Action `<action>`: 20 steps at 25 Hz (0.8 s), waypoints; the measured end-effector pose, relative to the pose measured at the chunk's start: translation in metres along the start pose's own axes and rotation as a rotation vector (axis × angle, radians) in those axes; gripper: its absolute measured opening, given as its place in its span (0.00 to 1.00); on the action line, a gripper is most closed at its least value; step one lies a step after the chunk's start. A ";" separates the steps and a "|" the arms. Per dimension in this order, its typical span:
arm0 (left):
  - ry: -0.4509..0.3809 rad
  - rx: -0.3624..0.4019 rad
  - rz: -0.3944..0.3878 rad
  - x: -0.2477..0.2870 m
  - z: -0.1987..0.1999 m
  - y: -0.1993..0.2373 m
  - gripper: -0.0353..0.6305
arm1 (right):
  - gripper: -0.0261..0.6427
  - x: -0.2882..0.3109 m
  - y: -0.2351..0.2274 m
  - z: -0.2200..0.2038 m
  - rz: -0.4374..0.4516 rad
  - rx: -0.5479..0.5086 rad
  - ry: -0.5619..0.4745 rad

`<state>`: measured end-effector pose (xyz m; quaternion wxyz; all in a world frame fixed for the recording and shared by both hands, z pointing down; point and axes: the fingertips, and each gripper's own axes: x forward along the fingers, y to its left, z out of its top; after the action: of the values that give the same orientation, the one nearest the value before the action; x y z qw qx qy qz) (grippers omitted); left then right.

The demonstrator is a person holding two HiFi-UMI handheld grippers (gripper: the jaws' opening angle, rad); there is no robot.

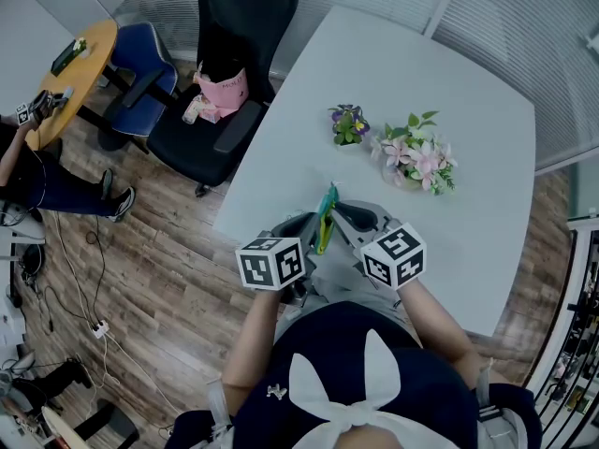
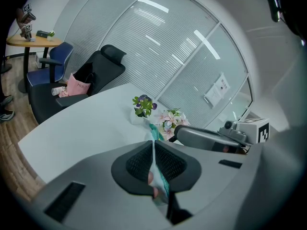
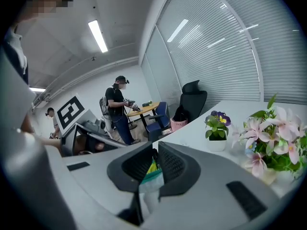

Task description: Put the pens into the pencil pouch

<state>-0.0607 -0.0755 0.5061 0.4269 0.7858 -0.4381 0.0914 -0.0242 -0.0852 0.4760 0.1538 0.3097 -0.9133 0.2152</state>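
Note:
A teal pencil pouch hangs between my two grippers over the near edge of the white table. My left gripper is shut on one thin edge of the pouch, which runs up between its pads. Facing it from the other side, my right gripper is shut on the pouch. In the right gripper view something yellow shows at the pouch's top; I cannot tell whether it is a pen. No loose pens are in view.
A small white pot of purple flowers and a pink bouquet stand on the table beyond the pouch. At the table's left is a black office chair with a pink bag. A person stands by a round wooden table.

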 end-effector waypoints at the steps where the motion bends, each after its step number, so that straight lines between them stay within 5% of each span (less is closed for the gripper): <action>1: 0.000 -0.001 0.001 0.000 0.000 0.001 0.10 | 0.10 0.001 0.000 -0.002 0.000 0.000 0.008; 20: -0.016 -0.014 0.016 -0.005 0.003 0.005 0.10 | 0.11 0.014 -0.002 -0.024 0.027 0.019 0.085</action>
<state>-0.0678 -0.0763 0.5043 0.4281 0.7798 -0.4486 0.0855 -0.0306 -0.0818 0.5029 0.1864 0.2895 -0.9080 0.2388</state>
